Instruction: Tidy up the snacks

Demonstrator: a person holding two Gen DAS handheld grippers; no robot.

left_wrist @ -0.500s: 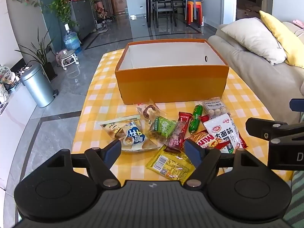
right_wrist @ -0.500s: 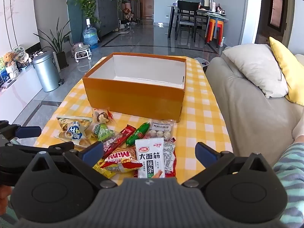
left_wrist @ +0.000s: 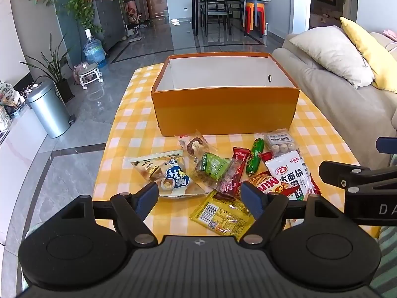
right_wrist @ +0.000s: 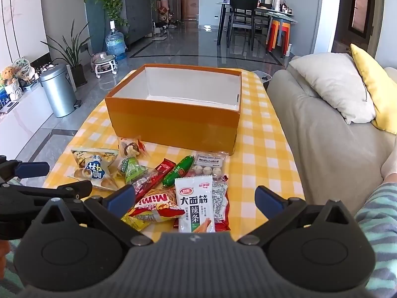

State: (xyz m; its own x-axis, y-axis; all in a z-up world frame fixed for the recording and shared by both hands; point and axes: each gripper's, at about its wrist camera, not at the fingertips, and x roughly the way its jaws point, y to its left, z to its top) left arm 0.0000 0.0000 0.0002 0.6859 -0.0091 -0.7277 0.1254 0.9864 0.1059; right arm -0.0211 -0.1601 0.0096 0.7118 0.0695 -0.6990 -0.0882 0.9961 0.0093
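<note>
Snack packets (left_wrist: 223, 173) lie heaped on the checked desk (left_wrist: 129, 114), at 6 o'clock of the empty orange box (left_wrist: 225, 114); nothing has shifted in the last half second, so sorting has yet to begin. Both the left gripper (left_wrist: 199, 196) and right gripper (right_wrist: 194, 198) hover tilted downward, jaws apart, holding nothing.

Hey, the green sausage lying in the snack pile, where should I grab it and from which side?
Grip the green sausage across its middle, coming down from above with the fingers set crosswise to its length. It is a thin, round stick lying flat and slanted, so the width fits open jaws. Red packs hug its left side; the right hand-held gripper is open, probably nearest.
</note>
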